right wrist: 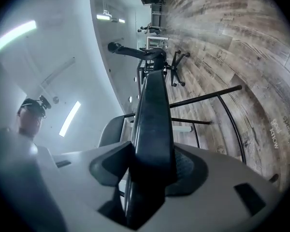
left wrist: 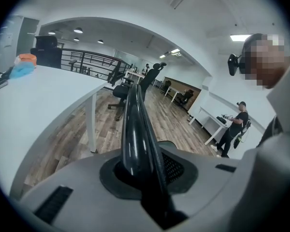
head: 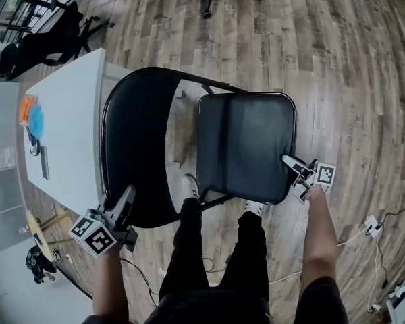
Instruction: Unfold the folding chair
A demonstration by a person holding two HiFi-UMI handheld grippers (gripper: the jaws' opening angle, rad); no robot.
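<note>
Orange and blue items [head: 31, 117] left of the left gripper [head: 125, 201] are too small to identify; the black padded folding chair [head: 246, 144] hides most of its legs.

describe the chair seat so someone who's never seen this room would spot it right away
On the wood floor, beside the long white table, stands a black folding chair seen from above. Its seat is the padded panel on the right side, with the right gripper clamped on its near right corner. Unlike the tall oval backrest to its left, it is squarish with rounded corners.
</note>
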